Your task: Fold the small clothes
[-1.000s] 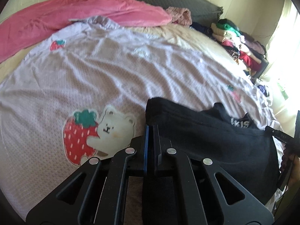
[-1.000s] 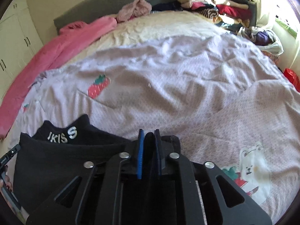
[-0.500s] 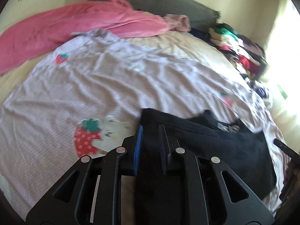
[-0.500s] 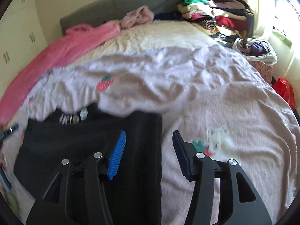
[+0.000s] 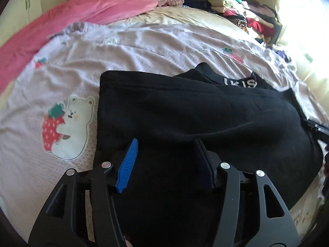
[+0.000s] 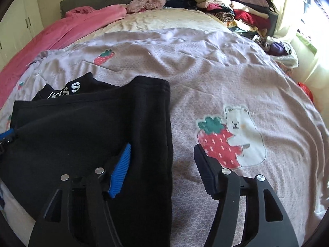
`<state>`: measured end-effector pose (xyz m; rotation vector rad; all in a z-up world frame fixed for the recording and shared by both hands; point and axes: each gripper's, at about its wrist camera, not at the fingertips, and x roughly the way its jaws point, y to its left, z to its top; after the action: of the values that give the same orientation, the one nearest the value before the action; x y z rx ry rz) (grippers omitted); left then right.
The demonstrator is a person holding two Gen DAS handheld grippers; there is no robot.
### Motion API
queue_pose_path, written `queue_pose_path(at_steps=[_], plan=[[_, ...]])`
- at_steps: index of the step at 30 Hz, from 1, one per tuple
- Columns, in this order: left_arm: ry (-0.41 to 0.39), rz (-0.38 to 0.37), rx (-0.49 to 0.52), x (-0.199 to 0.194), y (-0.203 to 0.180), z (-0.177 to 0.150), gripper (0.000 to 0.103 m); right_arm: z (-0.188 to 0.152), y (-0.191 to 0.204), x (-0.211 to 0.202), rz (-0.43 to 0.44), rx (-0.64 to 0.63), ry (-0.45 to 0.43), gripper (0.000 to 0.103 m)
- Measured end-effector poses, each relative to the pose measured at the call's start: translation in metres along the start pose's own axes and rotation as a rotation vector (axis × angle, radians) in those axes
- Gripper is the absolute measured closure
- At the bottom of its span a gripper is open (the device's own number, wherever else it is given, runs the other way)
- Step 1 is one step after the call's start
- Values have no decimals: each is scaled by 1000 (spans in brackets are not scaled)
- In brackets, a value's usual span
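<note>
A black garment [image 5: 185,113] with white lettering on its waistband lies folded on the lilac bedspread [image 5: 144,47]. It also shows in the right wrist view [image 6: 82,127]. My left gripper [image 5: 165,146] is open and empty, hovering just above the garment's near part. My right gripper [image 6: 162,150] is open and empty, straddling the garment's right edge, its blue-padded left finger over the cloth and its right finger over the bedspread [image 6: 226,78].
A pink blanket [image 5: 82,16] lies along the bed's far left. A pile of folded clothes [image 6: 232,10] is stacked at the far right corner. A pink fuzzy item [image 6: 148,1] sits by the grey headboard. A strawberry-bear print [image 6: 228,138] marks the bedspread.
Both grippers were shut on the black garment's edge one second ago. Both have opened and let it go, and the garment now lies flat on the bedspread.
</note>
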<state>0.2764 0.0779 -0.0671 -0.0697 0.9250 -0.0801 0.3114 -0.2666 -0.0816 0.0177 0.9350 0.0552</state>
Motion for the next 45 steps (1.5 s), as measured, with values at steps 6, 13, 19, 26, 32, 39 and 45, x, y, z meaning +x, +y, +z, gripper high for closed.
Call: queue_pose_path(at_steps=[6, 13, 19, 26, 32, 39, 45], plan=[[-2, -21, -14, -7, 3, 0, 54, 0, -2, -6, 2, 29, -10, 39], [5, -30, -14, -19, -4, 0, 42, -4, -5, -26, 34, 59, -41, 38], [-5, -34, -1, -29, -9, -1, 37, -8, -5, -47, 62, 83, -80, 29], [-18, -39, 9, -43, -14, -1, 25, -14, 4, -76, 91, 90, -136, 27], [-52, -32, -8, -59, -4, 4, 20, -17, 30, -103, 130, 30, -174, 27], [-110, 26, -49, -76, 19, 10, 11, -17, 76, -121, 182, -67, -191, 27], [-130, 48, -97, -84, 42, 14, 11, -17, 120, -126, 239, -144, -189, 27]])
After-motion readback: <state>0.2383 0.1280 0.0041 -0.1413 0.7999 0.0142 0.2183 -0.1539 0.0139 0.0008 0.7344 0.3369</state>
